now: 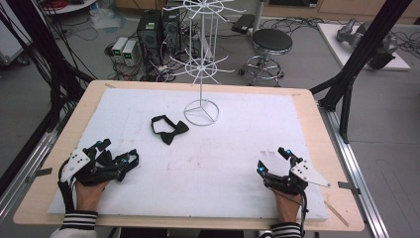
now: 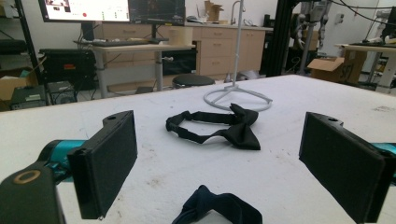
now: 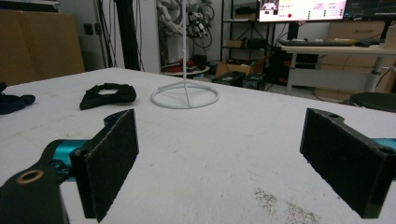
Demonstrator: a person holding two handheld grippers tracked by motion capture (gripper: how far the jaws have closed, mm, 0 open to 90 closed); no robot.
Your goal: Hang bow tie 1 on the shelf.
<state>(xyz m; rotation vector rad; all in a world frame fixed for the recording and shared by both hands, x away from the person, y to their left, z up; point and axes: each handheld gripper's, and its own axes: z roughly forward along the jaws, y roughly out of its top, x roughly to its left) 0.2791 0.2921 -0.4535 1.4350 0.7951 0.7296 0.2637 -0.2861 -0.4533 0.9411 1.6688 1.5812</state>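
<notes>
The floor (image 1: pixel 391 124) was grey. Past the fingers a round black stool (image 1: pixel 272 41) stood by computer boxes (image 1: pixel 157 30) and many cables. A long desk (image 2: pixel 140 46) held bright screens (image 2: pixel 86 9). Wooden cupboards (image 2: pixel 219 44) lined the wall.

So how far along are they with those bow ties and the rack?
Nothing looks done yet: the white rack has bare hooks. Nothing is in hand; both tools, left and right, are open. One black bow tie and a dark one lie on the table.
</notes>
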